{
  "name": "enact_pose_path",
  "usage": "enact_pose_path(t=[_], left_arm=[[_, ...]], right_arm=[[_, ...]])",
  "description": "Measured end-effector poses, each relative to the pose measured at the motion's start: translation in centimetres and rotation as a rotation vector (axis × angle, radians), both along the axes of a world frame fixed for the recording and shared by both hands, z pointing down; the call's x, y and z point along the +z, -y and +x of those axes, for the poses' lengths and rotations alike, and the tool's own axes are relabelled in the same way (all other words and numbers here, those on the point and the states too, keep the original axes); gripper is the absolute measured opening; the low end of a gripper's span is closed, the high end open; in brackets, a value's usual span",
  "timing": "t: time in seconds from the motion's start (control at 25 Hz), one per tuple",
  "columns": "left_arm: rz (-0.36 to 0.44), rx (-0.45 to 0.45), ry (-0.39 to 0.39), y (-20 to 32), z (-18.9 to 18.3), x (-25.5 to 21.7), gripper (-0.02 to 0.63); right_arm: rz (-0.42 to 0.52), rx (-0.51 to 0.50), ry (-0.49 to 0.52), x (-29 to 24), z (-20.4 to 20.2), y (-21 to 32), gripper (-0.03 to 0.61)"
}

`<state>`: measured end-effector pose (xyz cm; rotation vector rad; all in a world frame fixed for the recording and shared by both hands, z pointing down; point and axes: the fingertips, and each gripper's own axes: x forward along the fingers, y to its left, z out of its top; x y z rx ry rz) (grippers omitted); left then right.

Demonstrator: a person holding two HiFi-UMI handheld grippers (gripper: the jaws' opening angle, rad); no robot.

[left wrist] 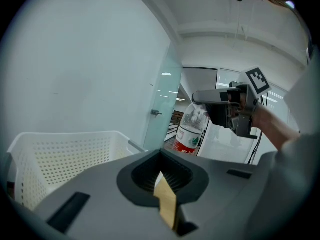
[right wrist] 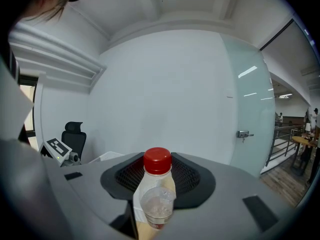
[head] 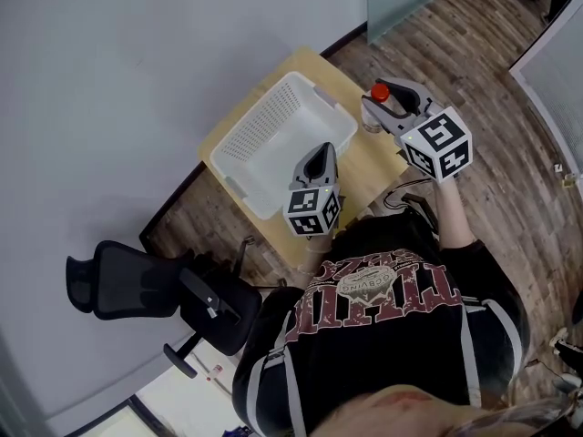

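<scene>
Bottle [left wrist: 192, 129] in right tool [head: 381, 109]; label only in left gripper view

A plain pale-grey wall [head: 137, 62] fills the left side, edged by a dark skirting board. The floor [head: 510, 162] is wood plank in mixed browns. A small light-wood desk [head: 367, 168] stands against the wall, a black office chair [head: 150, 289] near it. Beside the wall is a frosted glass panel [right wrist: 247, 104] with a metal handle [right wrist: 243, 134]; ceiling lights reflect in it.

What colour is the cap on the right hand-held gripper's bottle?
Red; the bottle cap shows best in the right gripper view.
</scene>
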<state>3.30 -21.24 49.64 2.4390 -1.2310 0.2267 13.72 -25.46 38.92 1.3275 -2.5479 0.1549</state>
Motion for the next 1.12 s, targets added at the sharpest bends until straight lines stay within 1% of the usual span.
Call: enact_pose_path(t=[0.36,0.8,1.12], left_arm=[[-0.014,-0.015,0.006,0.0,-0.7,0.6,0.048],[-0.025,-0.022,0.000,-0.1,-0.9,1.0,0.048],[-0.035,-0.032,-0.008,0.1,-1.2,1.1,0.048]], right_arm=[[-0.034,-0.010,0.007,2.9,-0.3,0.5,0.172],[-0.087,0.004,0.002,6.6,-0.1,0.6,0.172],[-0.124,-0.005,0.008,9.2,-0.4,0.8,0.172]])
